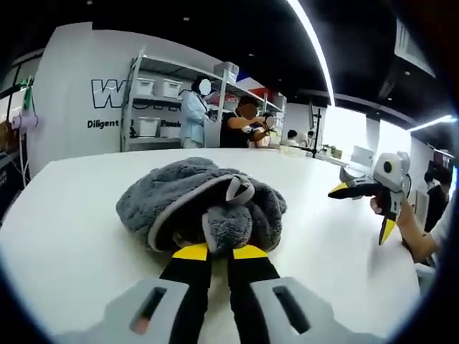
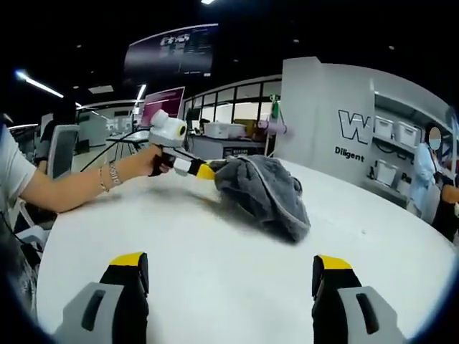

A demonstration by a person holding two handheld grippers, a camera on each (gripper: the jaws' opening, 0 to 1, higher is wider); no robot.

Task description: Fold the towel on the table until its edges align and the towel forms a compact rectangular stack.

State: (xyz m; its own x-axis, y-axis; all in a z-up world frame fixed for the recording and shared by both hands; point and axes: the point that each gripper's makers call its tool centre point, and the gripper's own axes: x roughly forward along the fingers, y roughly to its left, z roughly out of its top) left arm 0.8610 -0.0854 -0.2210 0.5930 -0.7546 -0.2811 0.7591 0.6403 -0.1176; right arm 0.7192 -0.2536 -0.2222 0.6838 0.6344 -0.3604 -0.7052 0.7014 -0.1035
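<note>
A grey towel (image 1: 201,201) lies in a crumpled heap on the white table (image 1: 64,236). My left gripper (image 1: 220,249) has its yellow-tipped jaws shut on a fold at the towel's near edge. The same towel (image 2: 265,188) lies beyond my right gripper (image 2: 231,266), which hovers over the table (image 2: 215,251) with jaws wide apart and nothing between them. In the left gripper view the right gripper (image 1: 366,208) hangs at the right, held by a hand, apart from the towel. In the right gripper view the left gripper (image 2: 202,170) touches the towel's left end.
Shelving (image 1: 161,100) with white bins stands behind the table, and people (image 1: 193,115) work near it. A person's arm (image 2: 86,186) reaches over the table's left side. Desks and monitors (image 2: 161,107) are in the background.
</note>
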